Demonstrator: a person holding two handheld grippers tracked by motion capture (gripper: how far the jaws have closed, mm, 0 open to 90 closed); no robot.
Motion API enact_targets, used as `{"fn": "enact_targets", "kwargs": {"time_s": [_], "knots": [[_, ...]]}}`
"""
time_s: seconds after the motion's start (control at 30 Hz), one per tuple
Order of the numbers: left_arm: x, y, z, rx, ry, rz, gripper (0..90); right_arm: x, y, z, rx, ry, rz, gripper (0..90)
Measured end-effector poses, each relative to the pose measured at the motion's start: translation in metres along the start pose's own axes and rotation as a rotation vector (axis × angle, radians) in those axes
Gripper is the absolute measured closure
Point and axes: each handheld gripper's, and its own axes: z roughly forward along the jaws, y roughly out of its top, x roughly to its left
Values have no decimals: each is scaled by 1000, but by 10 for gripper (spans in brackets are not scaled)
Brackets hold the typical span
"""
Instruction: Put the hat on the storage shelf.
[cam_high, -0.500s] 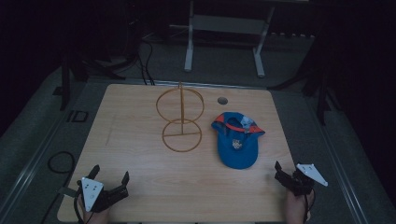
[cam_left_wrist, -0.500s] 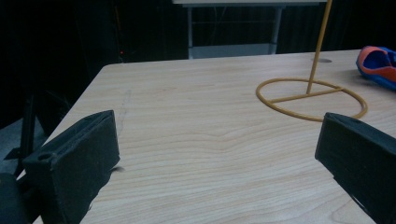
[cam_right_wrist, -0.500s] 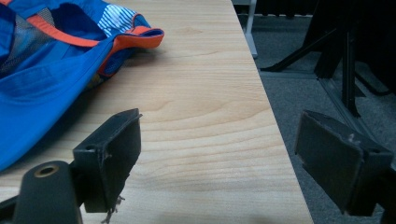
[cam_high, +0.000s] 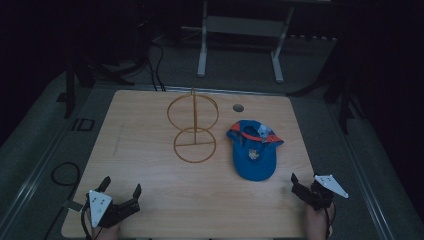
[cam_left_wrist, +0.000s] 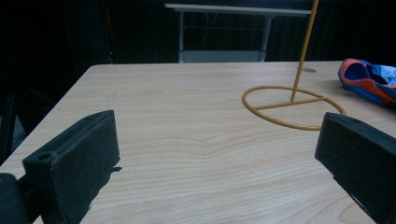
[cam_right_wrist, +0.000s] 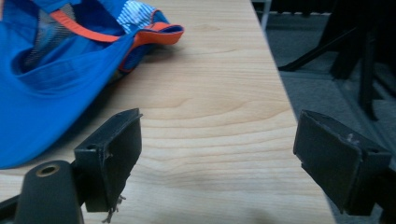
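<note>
Pale wood grain covers the surface (cam_high: 150, 150), which takes up the middle of the high view. A blue cap (cam_high: 254, 150) with orange trim lies right of centre in that view, opening upward, with its brim toward the bottom of the frame. Just to its left, not touching it, stands a yellow wire stand (cam_high: 194, 131): a flat ring lies on the wood, an upright rod rises from it, and a second ring is held upright at the top.

The left hand-held gripper (cam_high: 120, 192) sits at the lower left of the high view, near the front edge of the surface, with its jaws spread wide apart and nothing between them. In the left gripper view the two black jaws frame bare wood, the wire stand (cam_left_wrist: 293, 106) is at upper right and a part of the cap (cam_left_wrist: 369, 80) shows at the far right edge.

The right hand-held gripper (cam_high: 303, 184) is at the lower right of the high view, close to the right edge of the surface and just beside the cap's brim. Its jaws also stand apart and hold nothing. In the right gripper view the cap (cam_right_wrist: 56, 79) is at upper left, its blue fabric reaching down near the left jaw; whether it touches that jaw I cannot tell.
</note>
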Motion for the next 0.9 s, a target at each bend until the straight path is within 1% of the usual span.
{"fn": "enact_targets", "kwargs": {"time_s": [0.07, 0.1, 0.13, 0.2, 0.23, 0.33, 0.37, 0.4, 0.43, 0.47, 0.53, 0.6, 0.73, 0.77, 0.83, 0.87, 0.9], "knots": [[0, -1, 1, 13, 11, 6, 0, 1, 2, 1, 12, 1, -16, 150], [0, -1, 2, 21, 10, 5, 0, 1, 3, 2, 13, 0, -20, 151], [0, -1, 2, 28, 6, 5, 1, 2, 5, 2, 17, 9, -17, 150], [-1, -2, 3, 32, 8, 9, 1, 1, 7, 4, 30, 41, -1, 151], [-2, -2, 3, 38, 7, 22, 1, 1, 9, 5, 37, 52, 1, 151], [-2, -2, 2, 30, 8, 17, 1, 2, 12, 8, 60, 61, -1, 151], [-2, -2, 2, 27, 11, 10, 1, 3, 14, 8, 59, 64, 3, 150], [-2, -2, 2, 27, 11, 10, 1, 3, 16, 8, 58, 68, 1, 150], [0, -2, 3, 29, 10, -1, 1, 4, 18, 8, 59, 73, -3, 150], [0, -2, 3, 30, 14, -3, 1, 4, 20, 8, 59, 74, -7, 147], [0, -3, 3, 34, 11, -1, 1, 5, 26, 8, 59, 81, -14, 138], [0, -3, 3, 36, 8, 6, 1, 6, 32, 8, 55, 78, -22, 133], [-1, -3, 3, 33, 8, 14, 1, 7, 45, 10, 48, 105, -20, 132], [-1, -2, 3, 33, 7, 12, 1, 7, 49, 11, 51, 125, -13, 129], [0, -2, 2, 36, 9, 11, 1, 9, 57, 12, 44, 147, -8, 129], [0, -2, 2, 36, 9, 11, 1, 11, 61, 13, 49, 153, -11, 125], [0, -2, 2, 38, 10, 10, 1, 13, 65, 15, 48, 148, -22, 125]]}}
